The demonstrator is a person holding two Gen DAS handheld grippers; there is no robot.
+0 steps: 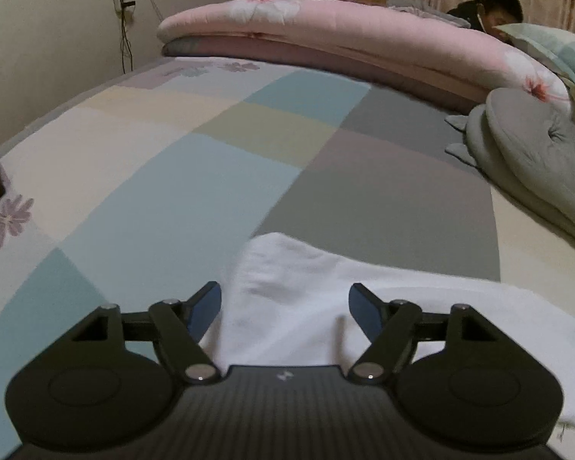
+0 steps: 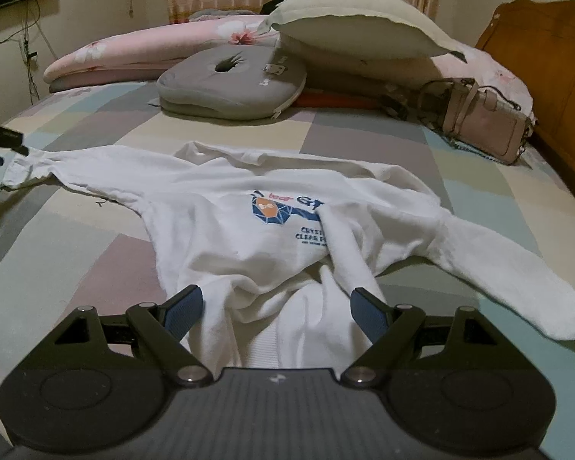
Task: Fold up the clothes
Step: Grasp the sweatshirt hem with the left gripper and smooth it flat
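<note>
A white long-sleeved shirt (image 2: 249, 237) with a blue and orange print lies crumpled on the patchwork bedsheet (image 2: 96, 268), sleeves spread left and right. My right gripper (image 2: 276, 306) is open, its blue pads on either side of the bunched lower hem. My left gripper (image 1: 285, 304) is open over the end of one white sleeve (image 1: 295, 291), with cloth between the jaws. The left gripper also shows at the left edge of the right wrist view (image 2: 4, 142), at the sleeve cuff.
A grey round cushion (image 2: 230, 84), a cream pillow (image 2: 356, 30), a folded pink quilt (image 1: 326, 38) and a pink handbag (image 2: 483, 122) lie along the far side of the bed. A person (image 1: 494, 7) is behind the quilt. A wooden headboard (image 2: 548, 57) stands at right.
</note>
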